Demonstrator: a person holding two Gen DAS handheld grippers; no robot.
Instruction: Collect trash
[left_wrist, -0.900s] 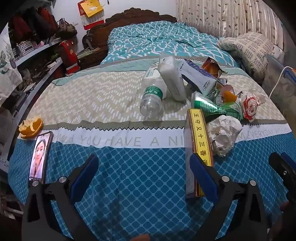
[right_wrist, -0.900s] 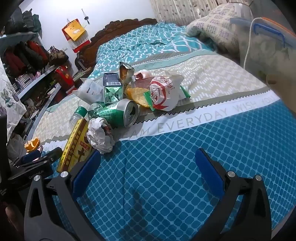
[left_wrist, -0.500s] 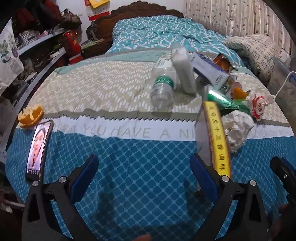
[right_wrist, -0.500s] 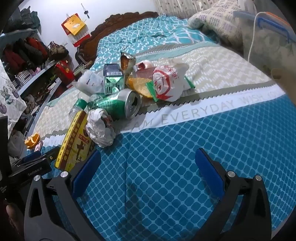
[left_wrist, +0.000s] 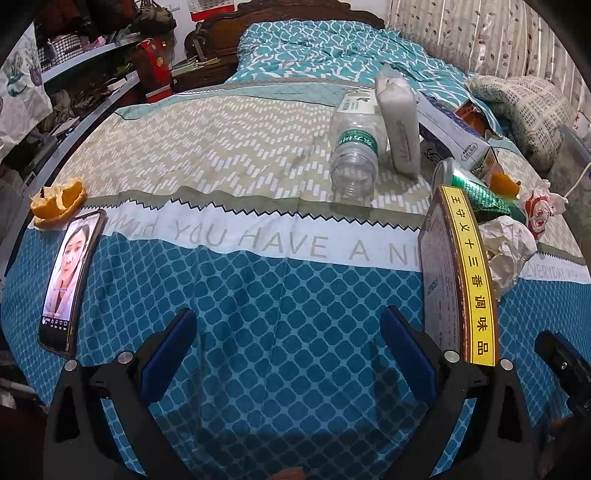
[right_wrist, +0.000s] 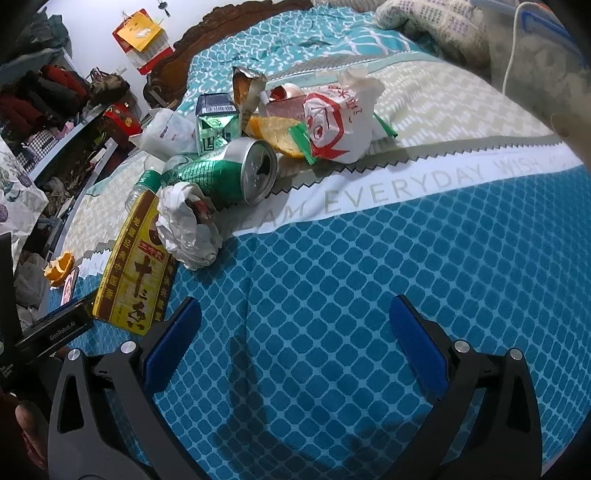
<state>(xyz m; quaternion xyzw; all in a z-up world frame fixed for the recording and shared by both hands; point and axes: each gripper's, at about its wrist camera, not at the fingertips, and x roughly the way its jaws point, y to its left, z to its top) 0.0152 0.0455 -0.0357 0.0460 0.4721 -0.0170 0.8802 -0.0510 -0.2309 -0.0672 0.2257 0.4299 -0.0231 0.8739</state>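
I see the left gripper (left_wrist: 288, 347) spread wide and empty over the blue bedspread (left_wrist: 280, 302). The yellow-edged box (left_wrist: 458, 277) lies just beside its right finger, outside the jaws. My right gripper (right_wrist: 295, 336) is equally spread and empty; the crumpled paper (right_wrist: 186, 229) and green can (right_wrist: 229, 177) sit ahead and left, apart from it. Compared with earlier frames, both views have closed in: the trash pile looms larger and the box now reaches the left finger.

Beside the glossy metal can (right_wrist: 229, 177): crumpled matt paper wad (right_wrist: 186, 225), clear plastic bottle (left_wrist: 354, 155), shiny printed cardboard box (right_wrist: 135, 269), all lying on soft quilted cloth bedspread (right_wrist: 351, 277).
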